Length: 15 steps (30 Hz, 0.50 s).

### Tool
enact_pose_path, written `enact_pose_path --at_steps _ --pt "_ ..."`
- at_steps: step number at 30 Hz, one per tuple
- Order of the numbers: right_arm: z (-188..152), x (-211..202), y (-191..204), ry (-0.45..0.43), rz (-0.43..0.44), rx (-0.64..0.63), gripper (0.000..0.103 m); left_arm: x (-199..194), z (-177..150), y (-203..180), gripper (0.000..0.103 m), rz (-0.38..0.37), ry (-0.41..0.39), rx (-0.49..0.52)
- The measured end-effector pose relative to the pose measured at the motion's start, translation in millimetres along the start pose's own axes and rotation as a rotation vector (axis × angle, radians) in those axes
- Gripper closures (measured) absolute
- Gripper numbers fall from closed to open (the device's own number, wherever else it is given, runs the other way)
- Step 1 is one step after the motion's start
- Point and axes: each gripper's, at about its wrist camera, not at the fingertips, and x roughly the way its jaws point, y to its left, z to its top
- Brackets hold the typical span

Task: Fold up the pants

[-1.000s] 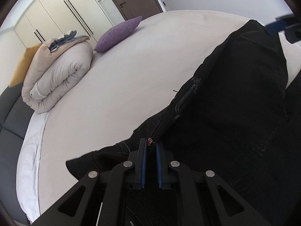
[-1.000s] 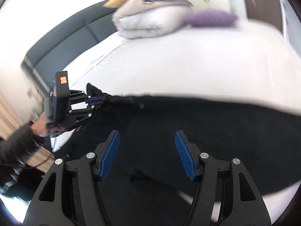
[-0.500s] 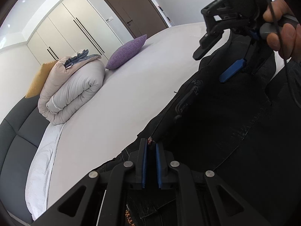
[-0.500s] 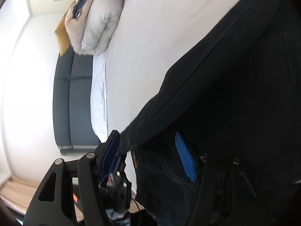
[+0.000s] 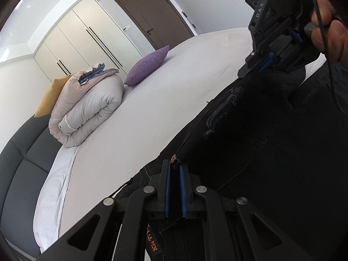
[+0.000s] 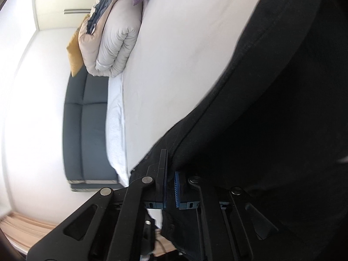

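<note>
Right gripper (image 6: 170,187), previously open above the pants (image 6: 271,130), closed on their edge and lifted it.

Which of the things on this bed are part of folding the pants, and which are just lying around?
Part of the job:
black pants
left gripper, shut on the pants
right gripper, shut on the pants
bed, the surface under the pants

Just lying about:
rolled duvet
purple pillow
yellow cushion
wardrobe
door
</note>
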Motion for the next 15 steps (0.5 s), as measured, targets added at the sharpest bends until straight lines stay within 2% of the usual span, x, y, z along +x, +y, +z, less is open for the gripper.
enact_pose_path --at_steps 5,9,12,15 --pt "-54.7 -9.1 15.7 0.021 -0.203 -0.202 0.099 -29.6 -20.0 -5.5 0.100 -0.031 0.018 0.003" --pt "-98.2 -6.3 25.9 0.044 -0.319 -0.318 0.099 -49.5 -52.0 -17.2 0.100 -0.072 0.070 -0.021" --pt "-139.4 1.8 26.8 0.084 -0.349 -0.380 0.099 -58.9 -76.4 -27.2 0.101 -0.076 0.113 -0.055" --pt "-172.7 12.3 33.3 0.115 -0.357 -0.426 0.099 -75.5 -95.0 -30.2 0.101 -0.072 0.120 -0.110"
